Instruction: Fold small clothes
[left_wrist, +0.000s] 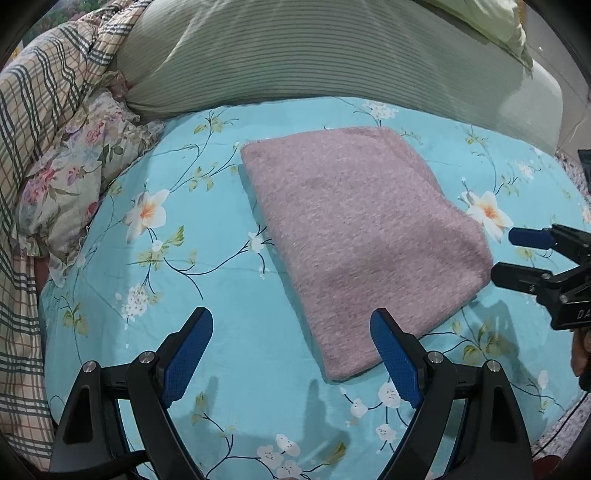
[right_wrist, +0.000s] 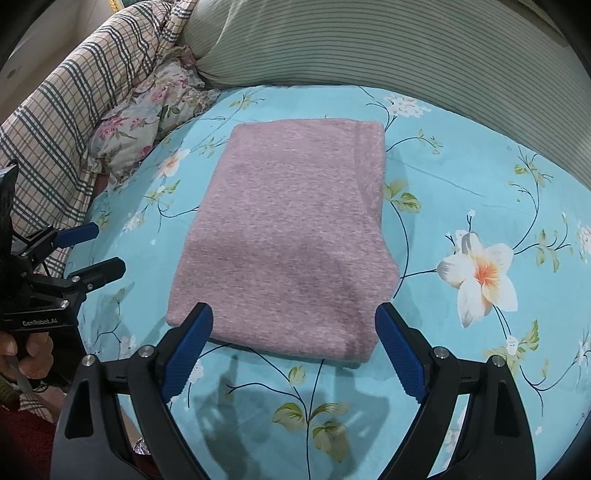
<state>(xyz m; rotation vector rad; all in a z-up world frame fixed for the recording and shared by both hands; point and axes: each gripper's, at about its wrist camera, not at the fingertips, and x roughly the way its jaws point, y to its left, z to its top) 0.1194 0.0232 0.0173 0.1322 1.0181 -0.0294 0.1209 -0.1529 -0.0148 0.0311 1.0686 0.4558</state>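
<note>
- Lying folded flat on the floral blue bed sheet (right_wrist: 461, 177), the pink garment (right_wrist: 291, 236) sits before a green striped pillow (right_wrist: 388, 40).
- Left claw (left_wrist: 291, 354) spread wide, empty, beside the garment's near corner.
- Right claw (right_wrist: 293, 350) spread wide, empty, at its near edge.

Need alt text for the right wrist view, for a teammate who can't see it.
A folded pink fuzzy knit garment lies flat on a turquoise floral bedsheet, just ahead of the open right gripper, whose blue-padded jaws hold nothing. The left gripper, also open and empty, enters from the left edge; a green striped pillow and a plaid quilt lie behind.
</note>
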